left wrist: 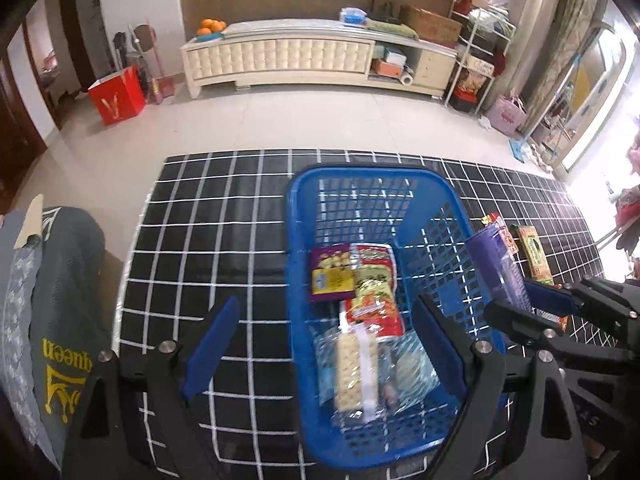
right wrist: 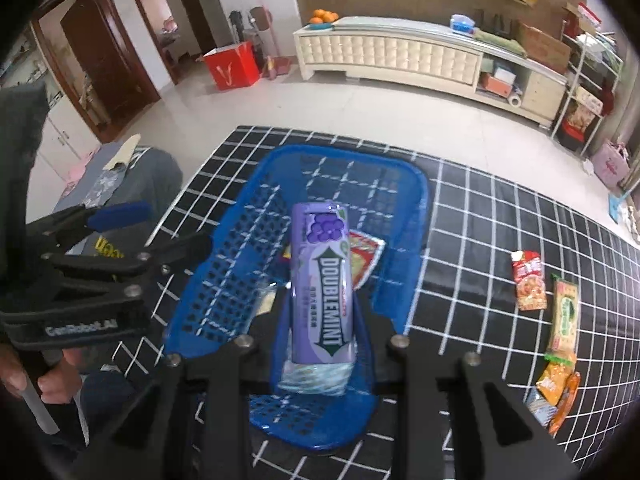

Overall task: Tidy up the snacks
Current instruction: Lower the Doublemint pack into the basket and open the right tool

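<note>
A blue plastic basket (left wrist: pixel 360 172) stands on the black checked tablecloth (left wrist: pixel 200 220). Inside lie a purple packet (left wrist: pixel 332 276), red and green packets (left wrist: pixel 376 292) and a clear cracker pack (left wrist: pixel 358 372). My left gripper (left wrist: pixel 326 344) hangs open above the basket's near end, nothing between its blue pads. My right gripper (right wrist: pixel 322 320) is shut on a purple Doublemint pack (right wrist: pixel 322 284), held lengthwise over the basket (right wrist: pixel 352 152). The left wrist view shows that pack (left wrist: pixel 500 264) by the basket's right wall.
Loose snacks lie on the cloth to the right: a red packet (right wrist: pixel 529 280), a green one (right wrist: pixel 564 316) and orange packs (right wrist: pixel 554 388). A grey jacket (left wrist: pixel 64 300) hangs at the table's left side. A hand (right wrist: pixel 60 380) holds the left gripper's handle.
</note>
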### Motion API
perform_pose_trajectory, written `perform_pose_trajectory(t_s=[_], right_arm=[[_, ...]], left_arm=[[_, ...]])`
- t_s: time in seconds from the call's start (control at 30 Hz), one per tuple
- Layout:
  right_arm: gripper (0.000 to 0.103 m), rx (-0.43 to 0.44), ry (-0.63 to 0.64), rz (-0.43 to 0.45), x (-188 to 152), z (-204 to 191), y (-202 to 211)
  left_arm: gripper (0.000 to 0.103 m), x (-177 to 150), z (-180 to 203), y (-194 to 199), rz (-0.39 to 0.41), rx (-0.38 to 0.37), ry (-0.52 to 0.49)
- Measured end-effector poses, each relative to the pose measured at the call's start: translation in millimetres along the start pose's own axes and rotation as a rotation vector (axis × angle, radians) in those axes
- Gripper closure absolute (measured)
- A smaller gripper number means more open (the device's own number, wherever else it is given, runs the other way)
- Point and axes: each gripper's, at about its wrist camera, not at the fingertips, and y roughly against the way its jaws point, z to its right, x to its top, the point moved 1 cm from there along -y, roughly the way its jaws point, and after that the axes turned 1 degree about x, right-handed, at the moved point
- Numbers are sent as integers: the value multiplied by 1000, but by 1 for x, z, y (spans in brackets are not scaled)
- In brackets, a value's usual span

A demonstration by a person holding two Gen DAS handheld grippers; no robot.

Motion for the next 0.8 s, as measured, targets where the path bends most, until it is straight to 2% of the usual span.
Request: perform_pose_trajectory(t_s=[0.17, 0.3, 0.67, 0.8], right_arm=[[69, 23, 19, -54, 3, -20, -18], [69, 84, -16, -104, 3, -28, -33], [68, 47, 2, -253, -19, -43, -84], [68, 61, -4, -297, -26, -45, -100]], left_arm=[[17, -13, -16, 15, 14, 28, -3], [17, -24, -28, 20, 13, 26, 6], [17, -45, -53, 3, -16, 35, 32], [17, -49, -60, -4, -23, 36, 45]])
